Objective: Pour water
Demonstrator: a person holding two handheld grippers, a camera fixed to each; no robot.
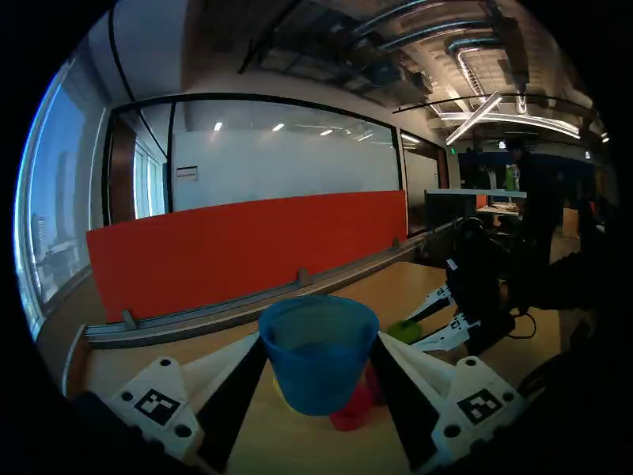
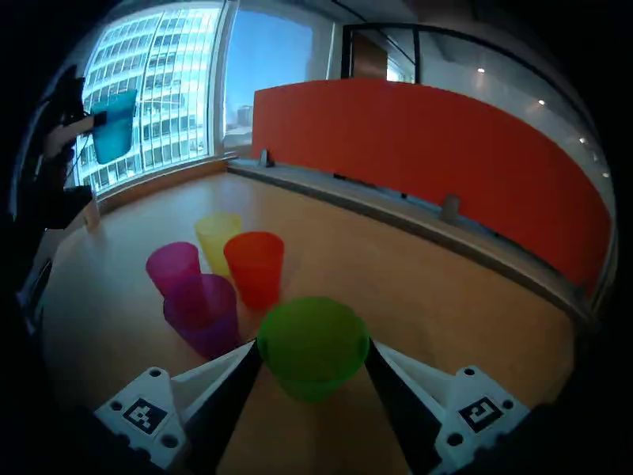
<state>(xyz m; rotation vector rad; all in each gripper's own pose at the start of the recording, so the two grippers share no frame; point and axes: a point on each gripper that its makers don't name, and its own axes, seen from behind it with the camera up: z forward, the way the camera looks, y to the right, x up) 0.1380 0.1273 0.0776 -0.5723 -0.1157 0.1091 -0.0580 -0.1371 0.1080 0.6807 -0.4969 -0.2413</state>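
My left gripper [image 1: 318, 348] is shut on a blue cup [image 1: 316, 372], held upright and high above the wooden desk [image 1: 396, 285]; liquid shows inside it. In the right gripper view that blue cup [image 2: 113, 125] hangs at the upper left. My right gripper [image 2: 312, 352] is shut on a green cup [image 2: 312, 340], upright and low over the desk [image 2: 443, 293]. In the left gripper view the green cup [image 1: 405, 331] and right gripper [image 1: 435, 317] sit farther off to the right.
An orange cup [image 2: 255, 267], a yellow cup [image 2: 217, 236] and two purple cups [image 2: 174, 265] [image 2: 202, 313] stand clustered just beyond the green cup. An orange divider panel [image 2: 443, 150] with a rail runs along the desk's far edge. Windows lie to the left.
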